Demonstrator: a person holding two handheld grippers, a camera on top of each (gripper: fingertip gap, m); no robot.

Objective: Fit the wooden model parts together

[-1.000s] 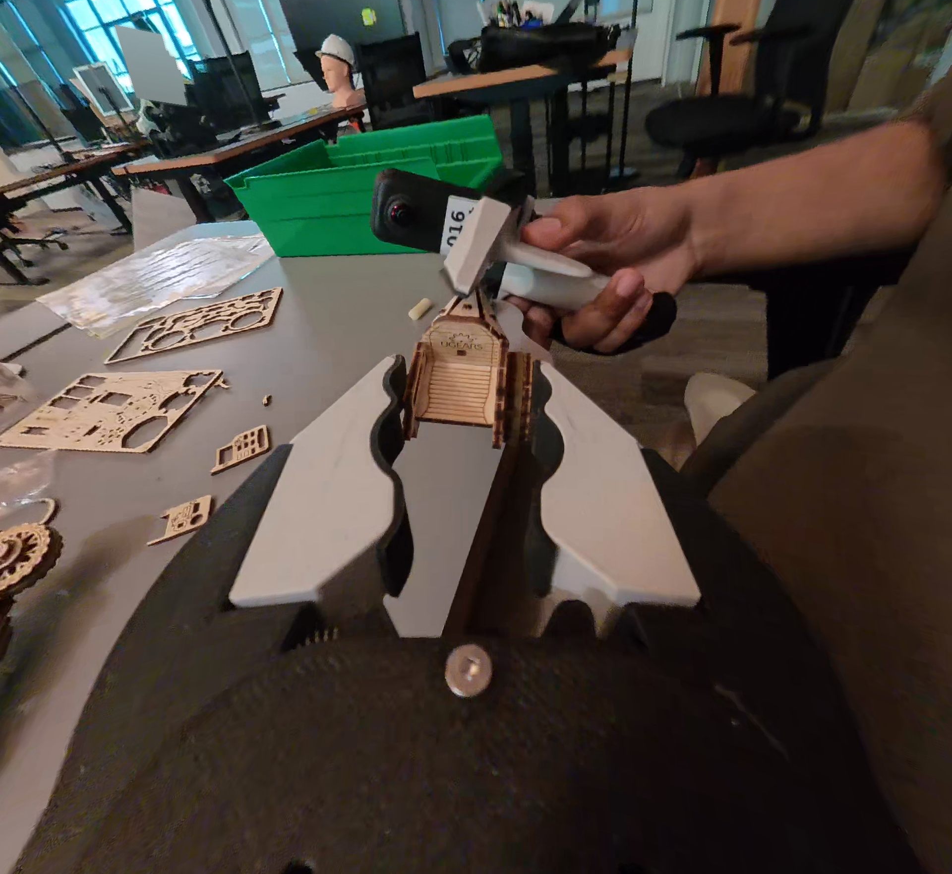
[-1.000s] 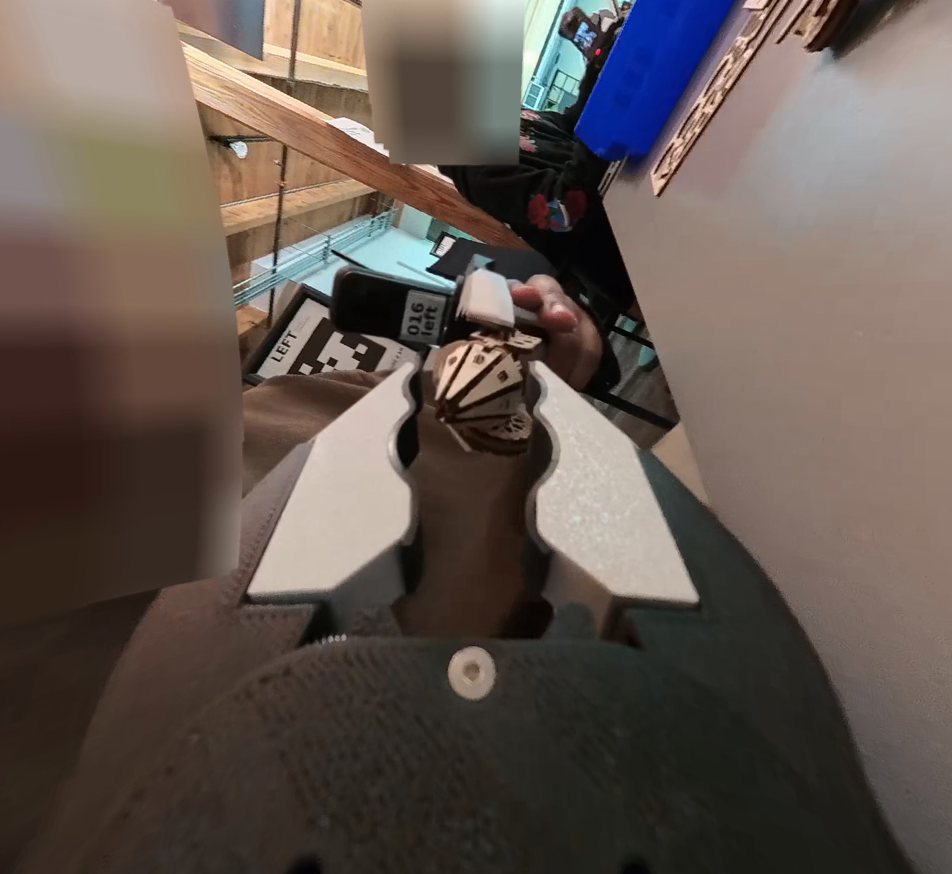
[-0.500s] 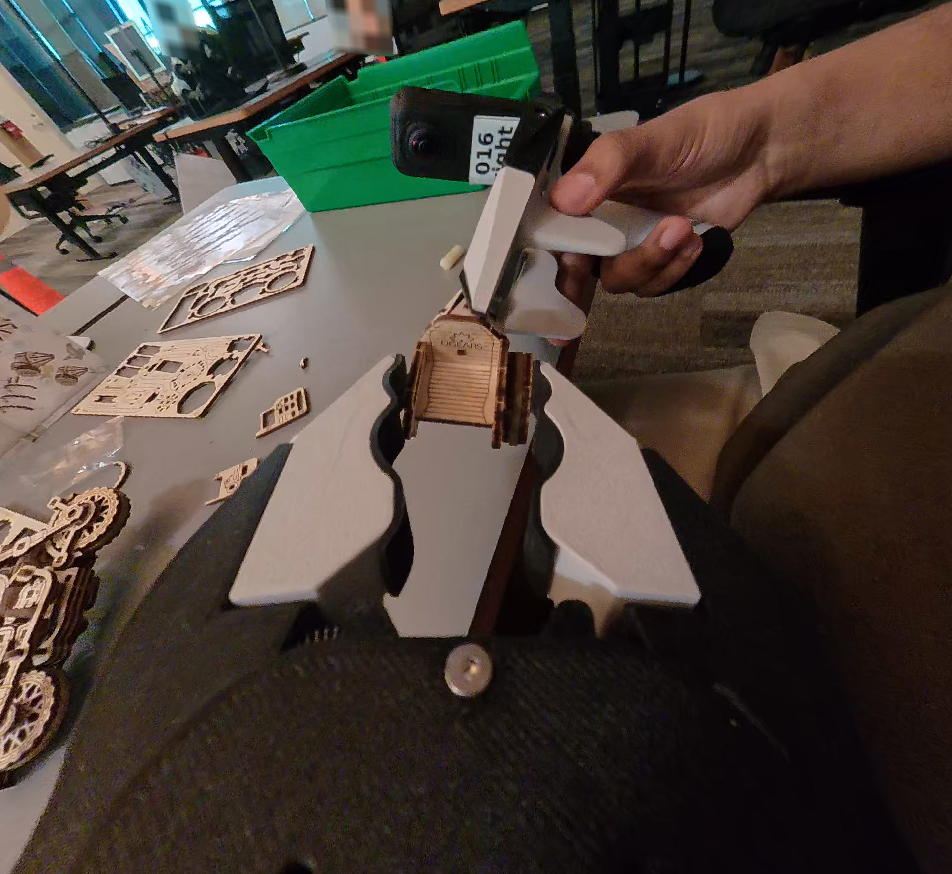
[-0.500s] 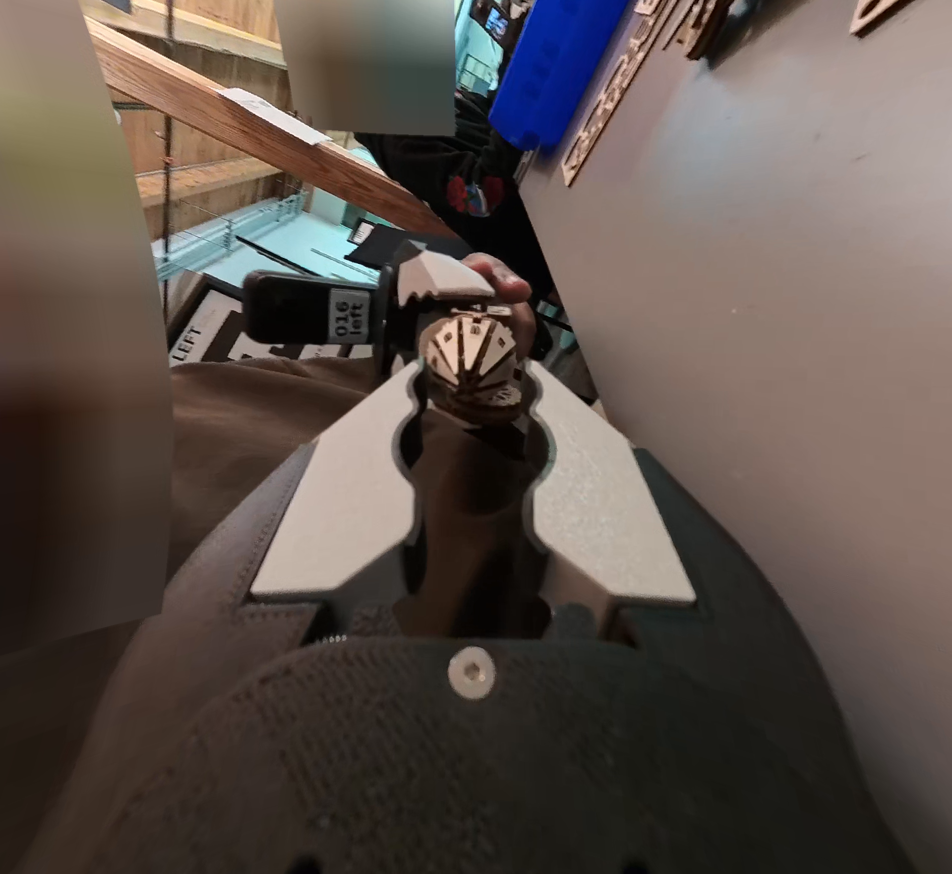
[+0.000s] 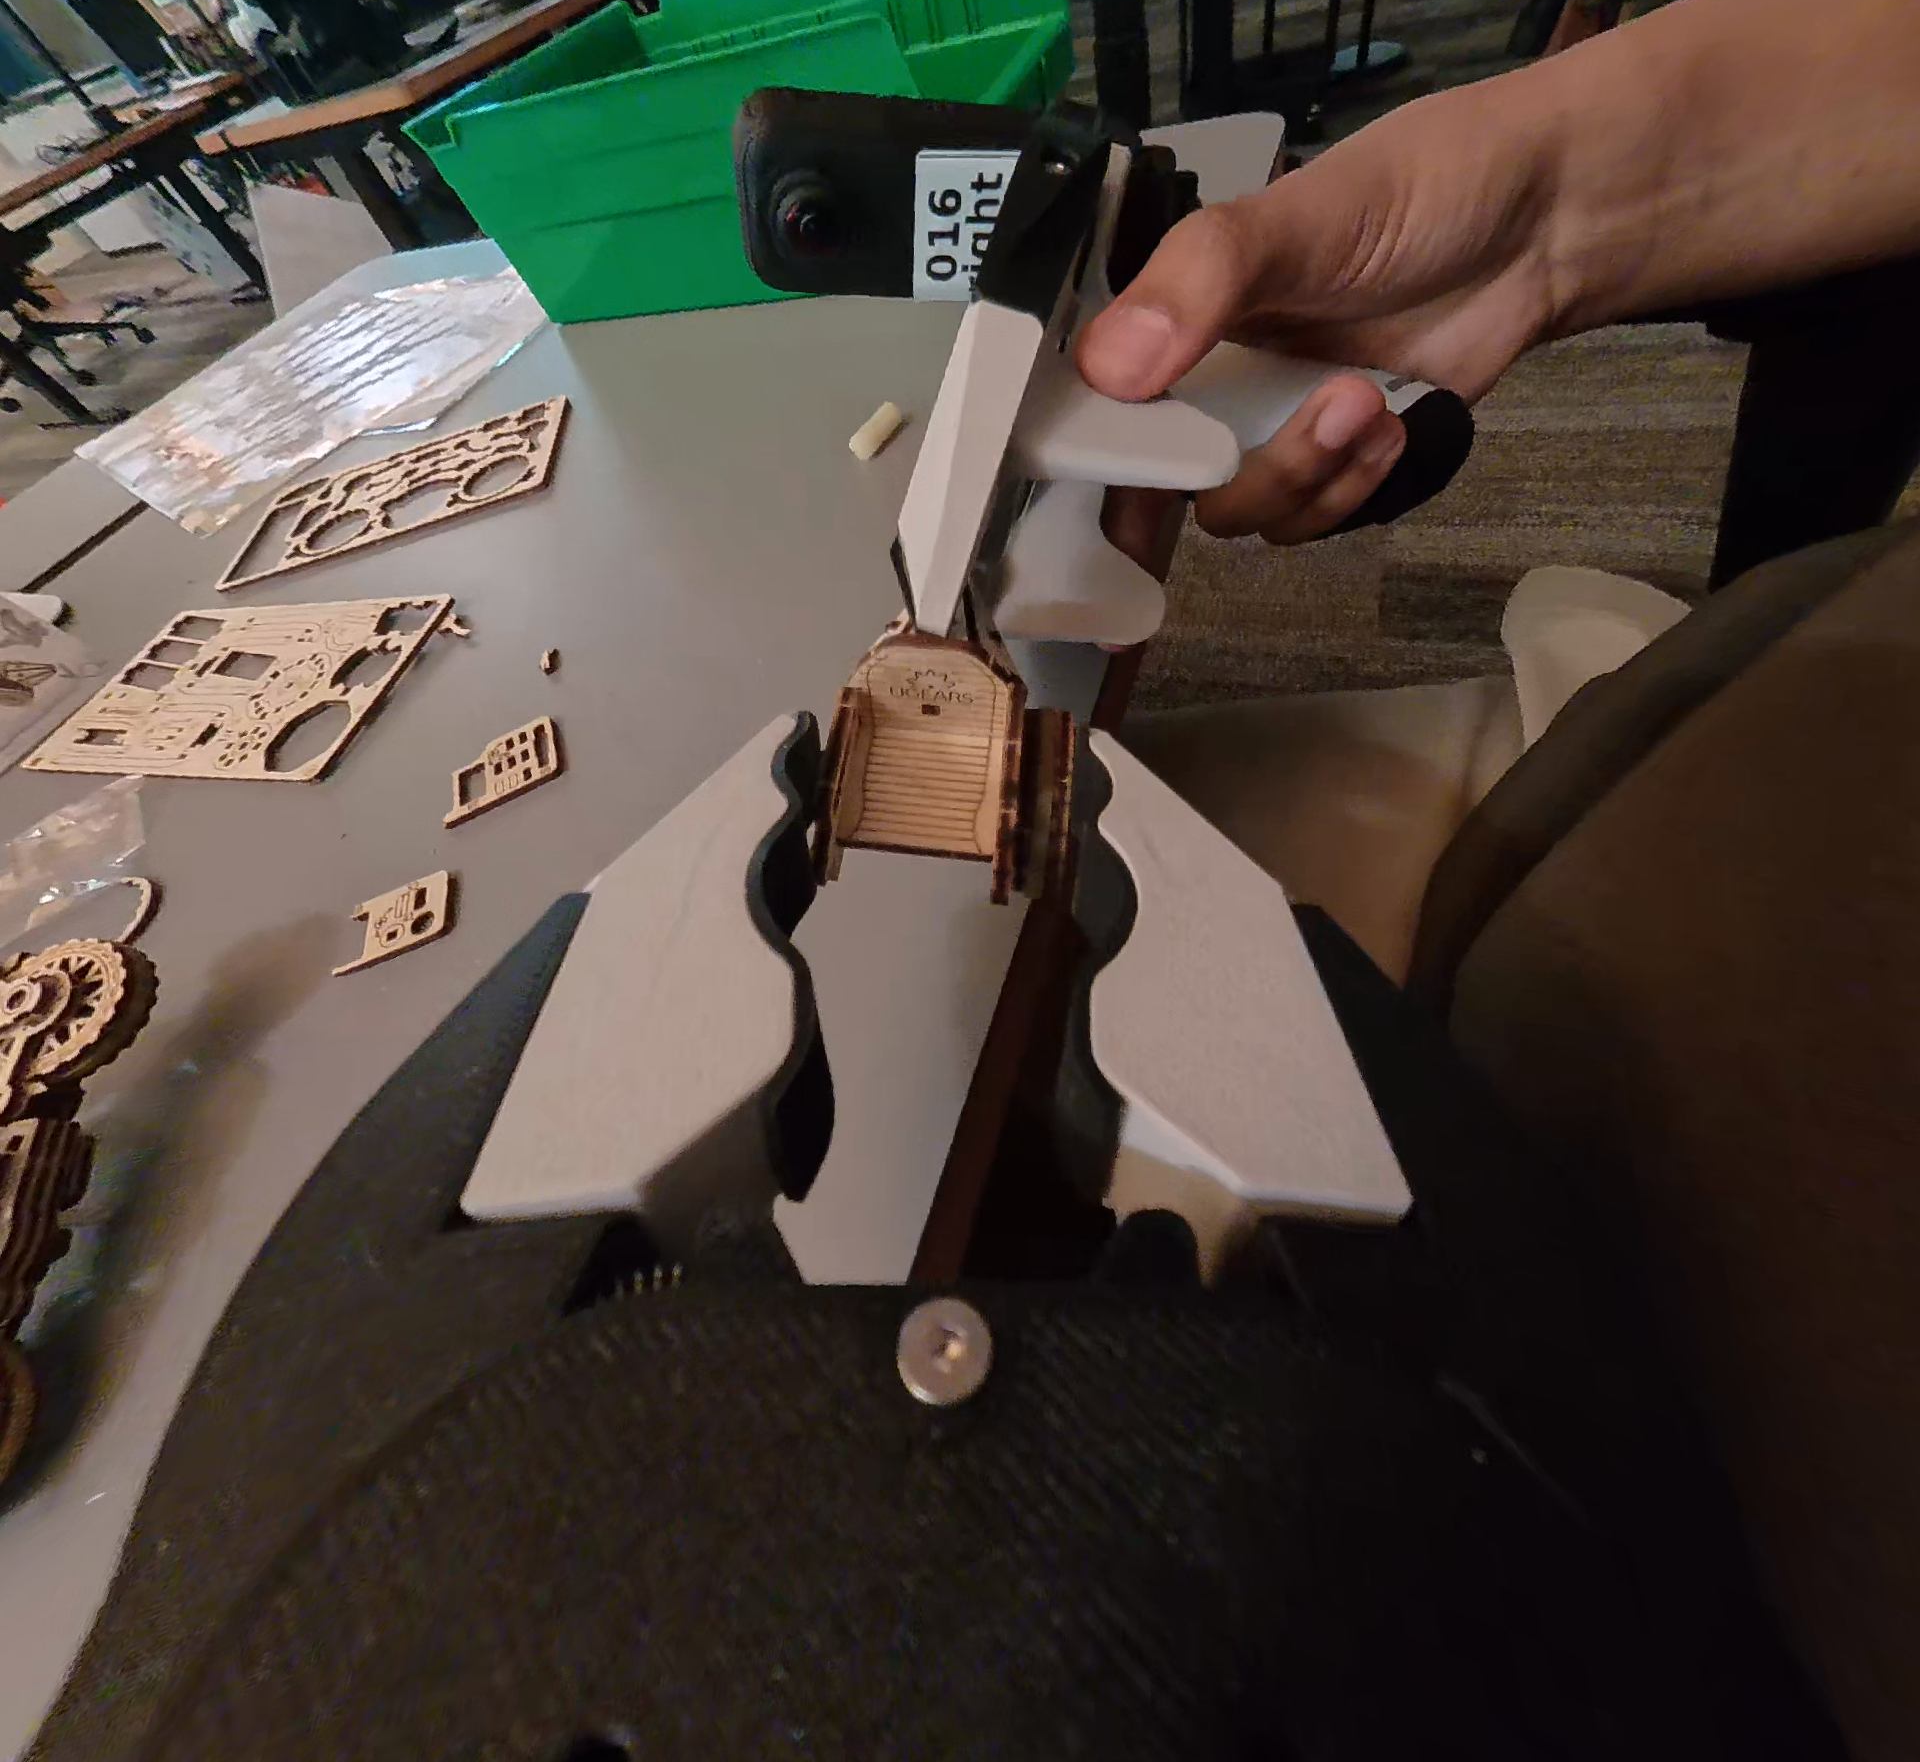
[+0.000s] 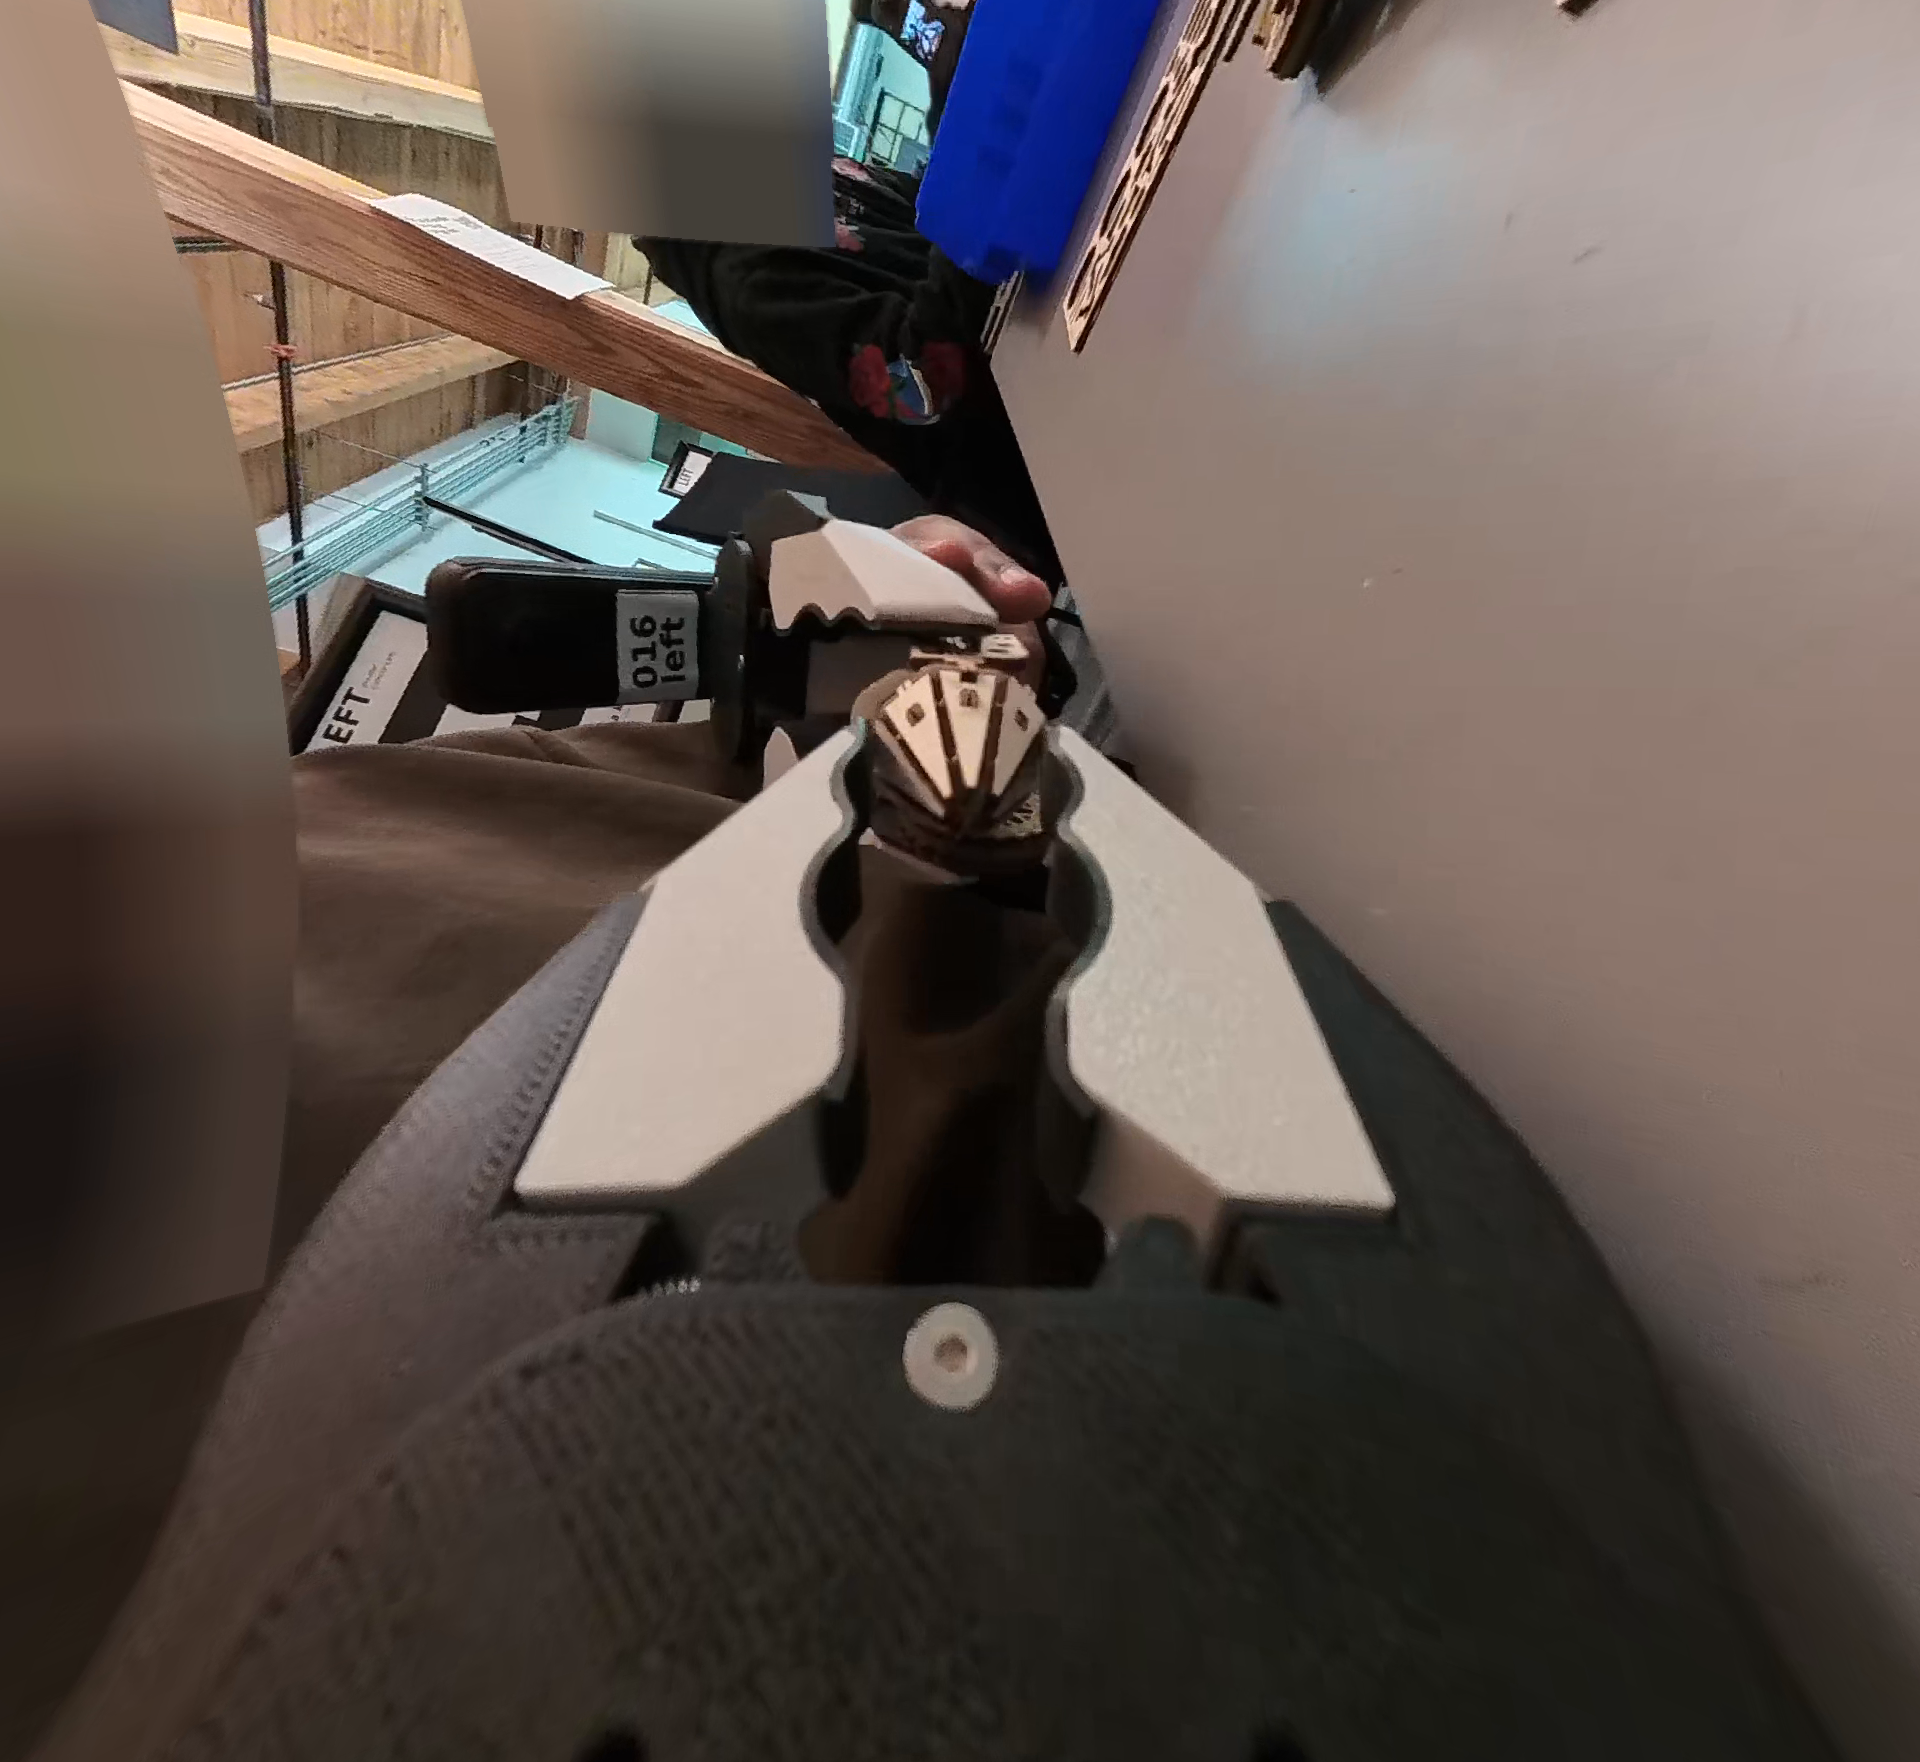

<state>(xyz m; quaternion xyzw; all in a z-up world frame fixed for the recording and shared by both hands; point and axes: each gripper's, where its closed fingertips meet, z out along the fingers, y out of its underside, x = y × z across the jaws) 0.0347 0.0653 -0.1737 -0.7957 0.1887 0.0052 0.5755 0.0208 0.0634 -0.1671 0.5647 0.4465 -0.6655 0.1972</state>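
Your left gripper (image 5: 940,793) clamps the wooden model body (image 5: 935,777); your right gripper (image 6: 951,777) pinches its far end, over the table (image 5: 665,507) edge. The green bin (image 5: 727,154) sits well beyond.

A short engraved mark sits on the arched back panel of the wooden model part (image 5: 935,777) clamped between the left gripper's (image 5: 940,762) fingers. Just beyond them, a white printed label (image 5: 961,221) wraps a black camera (image 5: 831,206). Ahead-left of the right gripper's (image 6: 951,767) fingers, another labelled camera (image 6: 540,637); left of it, a lettered marker board (image 6: 358,710).
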